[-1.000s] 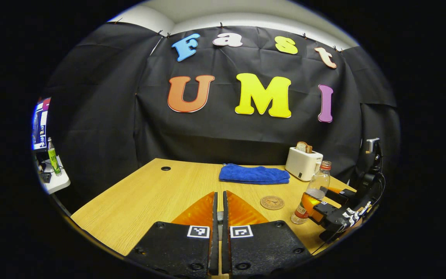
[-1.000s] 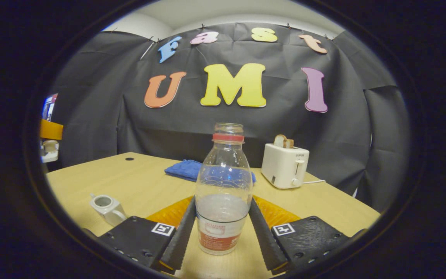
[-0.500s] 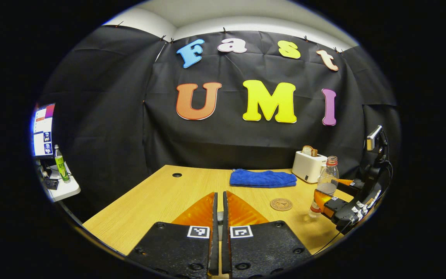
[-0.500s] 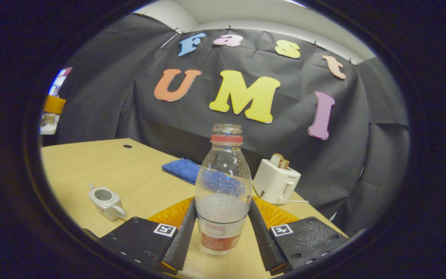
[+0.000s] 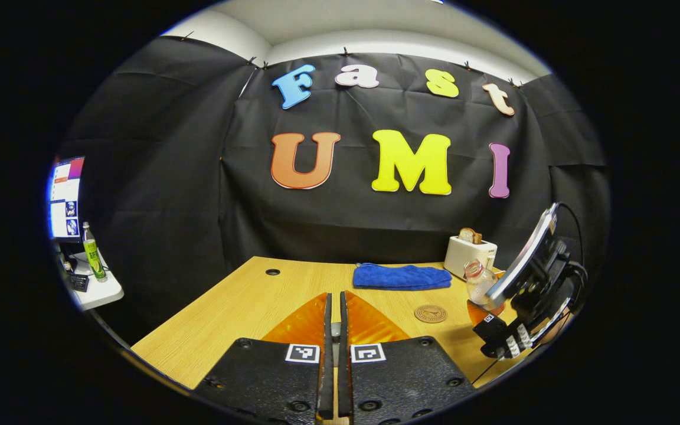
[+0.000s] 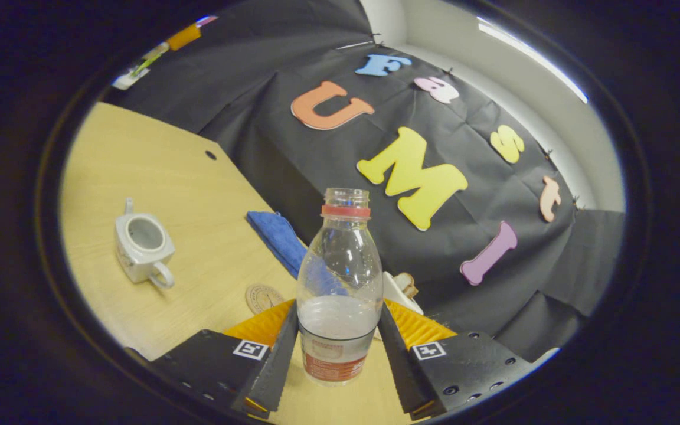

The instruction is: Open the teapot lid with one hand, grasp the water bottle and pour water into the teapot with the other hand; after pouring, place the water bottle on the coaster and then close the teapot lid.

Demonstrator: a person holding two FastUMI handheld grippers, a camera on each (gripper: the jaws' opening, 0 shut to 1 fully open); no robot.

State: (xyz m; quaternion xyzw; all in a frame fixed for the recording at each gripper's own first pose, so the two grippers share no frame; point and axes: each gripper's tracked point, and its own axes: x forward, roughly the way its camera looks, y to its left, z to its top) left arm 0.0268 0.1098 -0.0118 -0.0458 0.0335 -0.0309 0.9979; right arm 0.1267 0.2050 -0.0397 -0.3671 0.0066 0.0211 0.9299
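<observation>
My right gripper [image 6: 337,330] is shut on the clear water bottle [image 6: 340,283], both fingers pressing its labelled lower part. The bottle has no cap and is partly filled. In the left gripper view the water bottle [image 5: 479,282] leans over the table at the right, held by the right gripper [image 5: 484,304]. The white teapot [image 6: 139,248] stands open with no lid on it, to the left of the bottle. The round coaster [image 6: 262,297] lies beside my fingers, and the coaster [image 5: 430,313] is bare. My left gripper [image 5: 332,330] is shut, a pale sliver of the lid pinched between its fingers.
A blue folded cloth [image 5: 402,276] lies at the back of the wooden table [image 5: 245,301]. A white toaster [image 5: 468,252] with bread stands at the back right. A side table with a green bottle [image 5: 93,258] and a screen is far left.
The right gripper has lifted the bottle off the table and rolled it over toward the teapot. The left gripper has stayed shut and hardly moved.
</observation>
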